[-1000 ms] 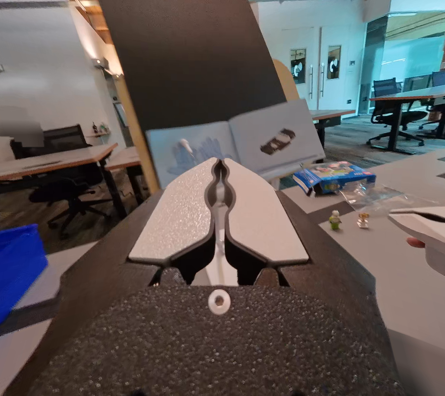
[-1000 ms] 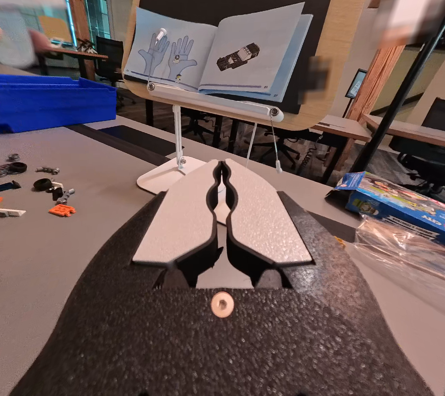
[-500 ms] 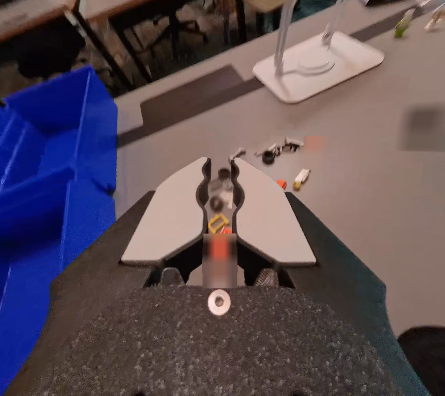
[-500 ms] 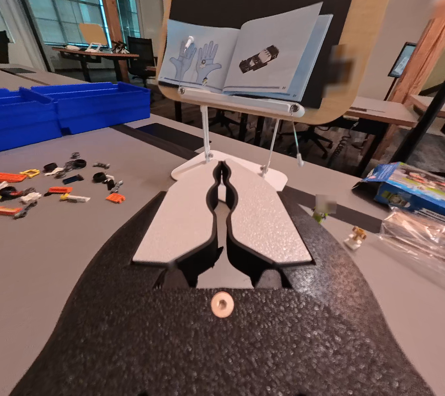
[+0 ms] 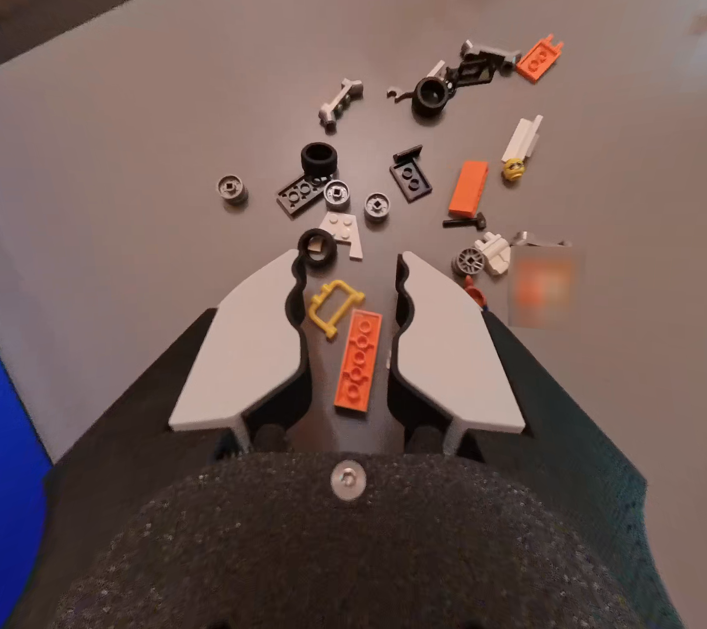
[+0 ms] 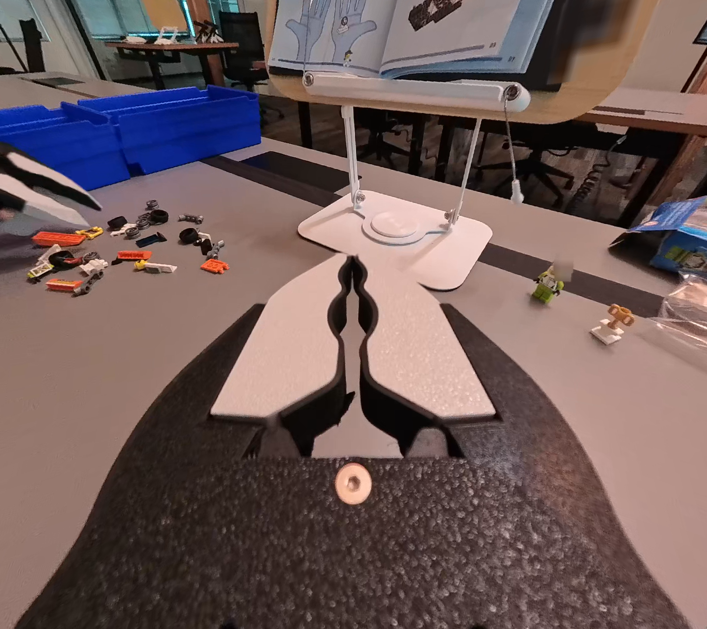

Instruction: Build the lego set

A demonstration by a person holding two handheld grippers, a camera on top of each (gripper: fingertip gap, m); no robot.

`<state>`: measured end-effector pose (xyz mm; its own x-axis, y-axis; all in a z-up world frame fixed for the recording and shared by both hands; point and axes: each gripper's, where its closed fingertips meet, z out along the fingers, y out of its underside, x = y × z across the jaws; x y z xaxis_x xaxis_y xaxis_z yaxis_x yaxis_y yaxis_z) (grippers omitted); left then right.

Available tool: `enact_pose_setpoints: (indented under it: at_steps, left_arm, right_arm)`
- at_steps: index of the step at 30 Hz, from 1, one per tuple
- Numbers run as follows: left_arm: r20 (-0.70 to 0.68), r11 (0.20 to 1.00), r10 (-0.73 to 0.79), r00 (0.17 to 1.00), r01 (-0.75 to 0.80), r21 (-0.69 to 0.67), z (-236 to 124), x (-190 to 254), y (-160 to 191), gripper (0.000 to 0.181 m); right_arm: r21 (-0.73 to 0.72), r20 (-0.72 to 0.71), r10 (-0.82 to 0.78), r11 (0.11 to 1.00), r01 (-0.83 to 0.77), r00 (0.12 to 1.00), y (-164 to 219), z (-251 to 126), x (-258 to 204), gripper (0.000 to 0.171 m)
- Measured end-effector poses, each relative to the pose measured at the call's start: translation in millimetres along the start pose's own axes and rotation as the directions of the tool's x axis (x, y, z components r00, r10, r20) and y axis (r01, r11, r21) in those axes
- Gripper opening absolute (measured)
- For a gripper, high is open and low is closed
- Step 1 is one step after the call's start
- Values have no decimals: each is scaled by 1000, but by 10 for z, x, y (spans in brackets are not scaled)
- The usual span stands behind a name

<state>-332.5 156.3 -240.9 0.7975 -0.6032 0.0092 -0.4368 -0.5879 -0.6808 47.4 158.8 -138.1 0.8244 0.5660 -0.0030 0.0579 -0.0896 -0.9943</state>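
Observation:
My left gripper (image 5: 349, 258) is open and points down at loose Lego pieces on the grey table (image 5: 153, 113). A long orange plate (image 5: 359, 358) and a yellow frame piece (image 5: 333, 304) lie between its fingers. A black tyre (image 5: 316, 248) sits at the left fingertip. Wheels, black plates and orange parts are scattered beyond. My right gripper (image 6: 351, 260) is shut and empty above the table, facing the open instruction booklet (image 6: 382, 10) on its white stand (image 6: 394, 228). The left gripper (image 6: 42, 197) shows there at the far left, over the pieces (image 6: 134, 243).
Blue bins (image 6: 153, 128) stand at the back left. A green minifigure (image 6: 548, 285) and a small trophy (image 6: 614, 320) stand to the right of the stand. The blue set box (image 6: 673, 243) and a clear plastic bag (image 6: 685, 312) lie at the far right. The left gripper's tips are roughly 40 cm from the right gripper's.
My left gripper swung from facing the booklet down over the loose pieces and opened. My right gripper stayed shut and its view drew back, showing more of the table.

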Motion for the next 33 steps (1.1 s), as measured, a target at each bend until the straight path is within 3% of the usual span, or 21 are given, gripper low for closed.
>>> enact_pose_setpoints:
  at_steps: [11, 16, 19, 26, 33]
  left_arm:
    - [-51, 982, 66, 997, -74, -172, 188, -113, 34, 21]
    - [-204, 956, 128, 971, -176, -236, 10, 216, 126, 23]
    - [-241, 913, 178, 954, -252, -320, -59, 288, 198, 44]
    - [-204, 923, 335, 920, -363, -124, 205, 429, -606, 28]
    - [-326, 842, 414, 850, -494, -218, 726, 513, -851, 19]
  right_arm:
    - [-33, 26, 12, 999, -11, 1000, 89, 32, -25, 0]
    - [-36, 41, 29, 999, -28, 999, 93, 39, -45, 0]
    - [-42, 51, 29, 999, -27, 998, 106, 48, -71, 0]
    - [-43, 57, 15, 999, -13, 998, 100, 46, -96, 0]
    - [-43, 54, -3, 999, 5, 999, 91, 36, -82, 0]
